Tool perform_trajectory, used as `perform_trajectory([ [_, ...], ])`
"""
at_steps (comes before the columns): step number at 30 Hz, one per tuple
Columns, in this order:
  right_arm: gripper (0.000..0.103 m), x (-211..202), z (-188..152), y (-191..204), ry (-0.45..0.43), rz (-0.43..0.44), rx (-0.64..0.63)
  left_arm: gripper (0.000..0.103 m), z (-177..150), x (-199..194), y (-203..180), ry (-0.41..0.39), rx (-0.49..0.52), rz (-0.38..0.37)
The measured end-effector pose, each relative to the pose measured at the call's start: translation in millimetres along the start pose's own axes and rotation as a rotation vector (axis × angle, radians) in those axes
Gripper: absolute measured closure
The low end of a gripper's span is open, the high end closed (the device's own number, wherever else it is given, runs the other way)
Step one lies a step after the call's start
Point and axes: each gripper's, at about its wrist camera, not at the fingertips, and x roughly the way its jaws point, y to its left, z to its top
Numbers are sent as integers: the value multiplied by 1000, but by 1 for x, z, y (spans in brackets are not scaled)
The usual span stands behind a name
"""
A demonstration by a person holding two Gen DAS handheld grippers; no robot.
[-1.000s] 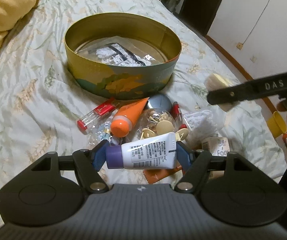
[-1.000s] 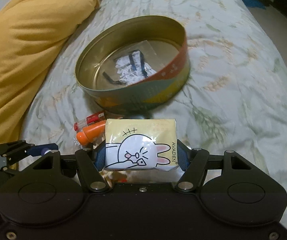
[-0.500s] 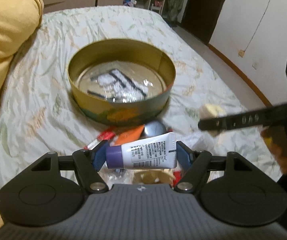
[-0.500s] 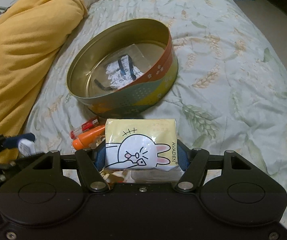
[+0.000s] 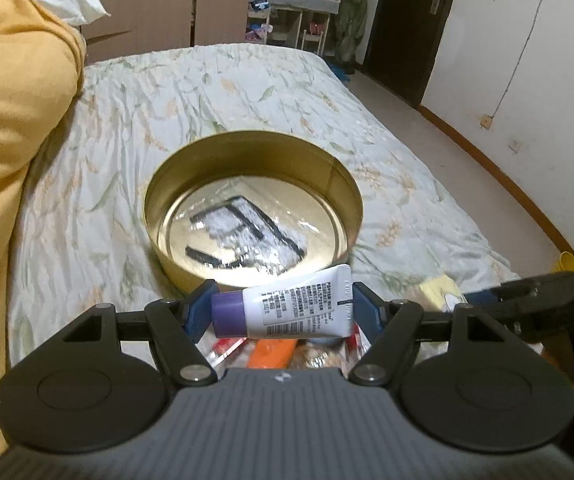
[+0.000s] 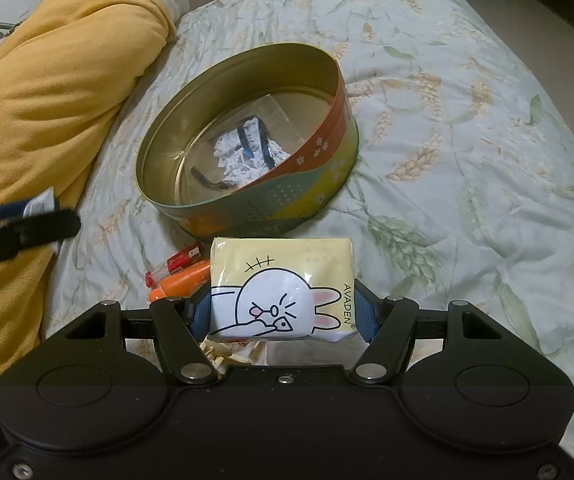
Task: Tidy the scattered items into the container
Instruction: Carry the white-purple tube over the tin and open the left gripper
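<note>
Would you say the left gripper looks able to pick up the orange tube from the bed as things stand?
Probably not yet: the left gripper has its jaws shut on a white tube, and is raised above the orange tube in the pile. It would have to drop its load first.

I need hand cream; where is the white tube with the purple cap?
In the left wrist view, the white tube with the purple cap is clamped crosswise in the left gripper, just before the round gold tin.
</note>
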Motion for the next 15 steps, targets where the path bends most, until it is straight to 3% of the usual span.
perform_trajectory([
  [15, 38, 5, 7, 0, -3, 28, -4, 29, 35, 39, 7, -3, 42, 6],
])
